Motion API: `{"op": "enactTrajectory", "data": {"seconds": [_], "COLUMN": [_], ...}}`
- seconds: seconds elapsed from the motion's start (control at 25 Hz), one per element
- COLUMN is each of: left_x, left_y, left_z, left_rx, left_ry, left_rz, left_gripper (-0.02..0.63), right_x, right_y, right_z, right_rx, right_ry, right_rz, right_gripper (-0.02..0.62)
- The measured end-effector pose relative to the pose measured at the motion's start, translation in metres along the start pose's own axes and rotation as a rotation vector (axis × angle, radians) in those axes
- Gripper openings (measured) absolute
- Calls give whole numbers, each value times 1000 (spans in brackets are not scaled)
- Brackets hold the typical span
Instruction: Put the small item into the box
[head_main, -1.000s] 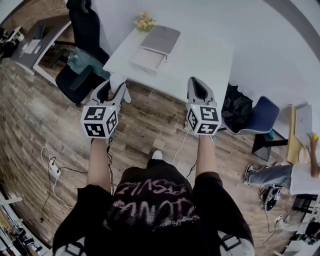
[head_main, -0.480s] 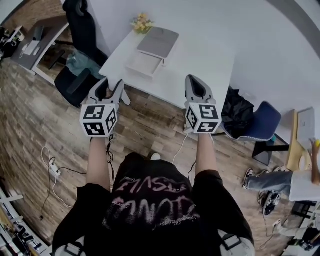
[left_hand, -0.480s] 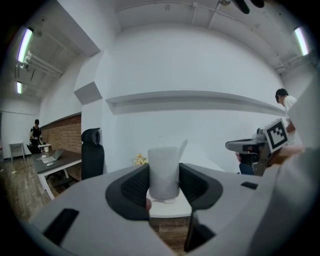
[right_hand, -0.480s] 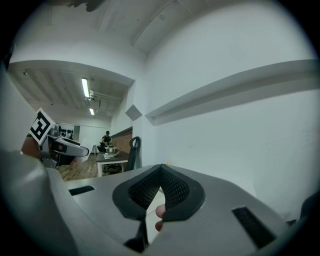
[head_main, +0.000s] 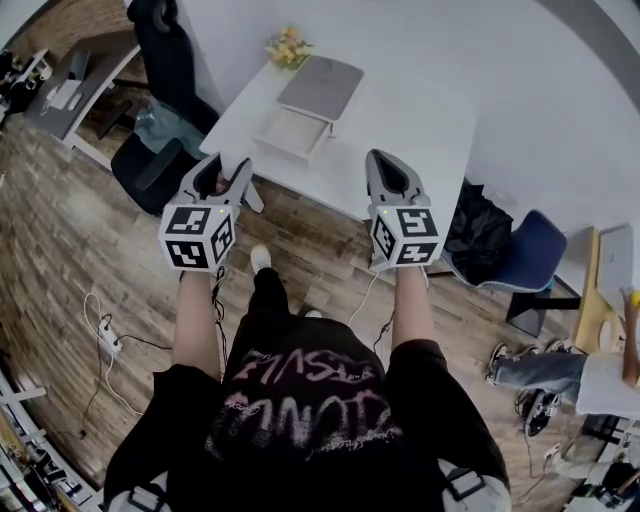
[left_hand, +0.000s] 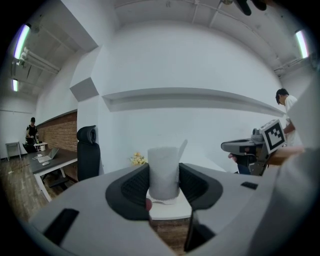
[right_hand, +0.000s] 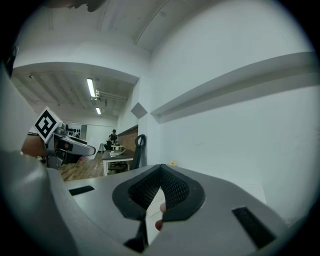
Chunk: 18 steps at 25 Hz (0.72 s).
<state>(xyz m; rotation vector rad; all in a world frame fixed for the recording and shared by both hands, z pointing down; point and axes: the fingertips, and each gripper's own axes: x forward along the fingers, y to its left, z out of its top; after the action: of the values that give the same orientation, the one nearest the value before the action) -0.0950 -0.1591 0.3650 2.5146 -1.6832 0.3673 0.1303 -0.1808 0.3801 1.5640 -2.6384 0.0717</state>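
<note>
My left gripper (head_main: 222, 168) is shut on a small white roll-shaped item (left_hand: 163, 167), which stands upright between its dark pads (left_hand: 134, 186). From the head view the item is hard to pick out against the white table (head_main: 420, 120). The box (head_main: 290, 131) lies open on that table ahead of the left gripper, with its grey lid (head_main: 320, 86) just behind it. My right gripper (head_main: 386, 165) hovers at the table's near edge. Its jaws (right_hand: 160, 170) meet at the tips with nothing between them.
Yellow flowers (head_main: 287, 45) stand at the table's far corner. A black office chair (head_main: 165, 60) and a desk (head_main: 70, 85) are at the left. A black bag (head_main: 475, 222) and a blue chair (head_main: 525, 238) are at the right. Cables and a power strip (head_main: 108, 340) lie on the wood floor. A person's leg (head_main: 545, 355) shows at far right.
The person has stepped toward the table, one foot now forward. Both grippers have come closer to the table's near edge. The left gripper's hold on the white item is unchanged.
</note>
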Motion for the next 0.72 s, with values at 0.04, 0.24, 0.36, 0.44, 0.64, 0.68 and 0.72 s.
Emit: {"op": "enactTrajectory", "data": {"seconds": [0.04, 0.24, 0.36, 0.44, 0.64, 0.68, 0.72], "left_x": [3, 21, 35, 47, 77, 83, 90], "left_y": [1, 9, 20, 29, 49, 55, 62], "left_z": [0, -4, -5, -5, -8, -8, -7], "left_rx": [-3, -9, -24, -40, -52, -55, -57], "left_ry": [-3, -6, -8, -9, 2, 2, 0], "left_rz": [-7, -38, -45, -53, -83, -88, -93], "left_gripper": [178, 178, 179, 178, 179, 178, 179], "right_x": [3, 21, 36, 47, 76, 83, 91], "right_y": [0, -5, -7, -11, -21, -21, -21], "right_z": [0, -4, -8, -9, -7, -8, -8], "right_rx": [-7, -51, -51, -48, -47, -39, -32], "right_ry": [0, 8, 15, 15, 8, 8, 10], "right_rz": [-2, -45, -48, -52, -81, -81, -84], "right_gripper": [11, 11, 11, 11, 11, 11, 11]}}
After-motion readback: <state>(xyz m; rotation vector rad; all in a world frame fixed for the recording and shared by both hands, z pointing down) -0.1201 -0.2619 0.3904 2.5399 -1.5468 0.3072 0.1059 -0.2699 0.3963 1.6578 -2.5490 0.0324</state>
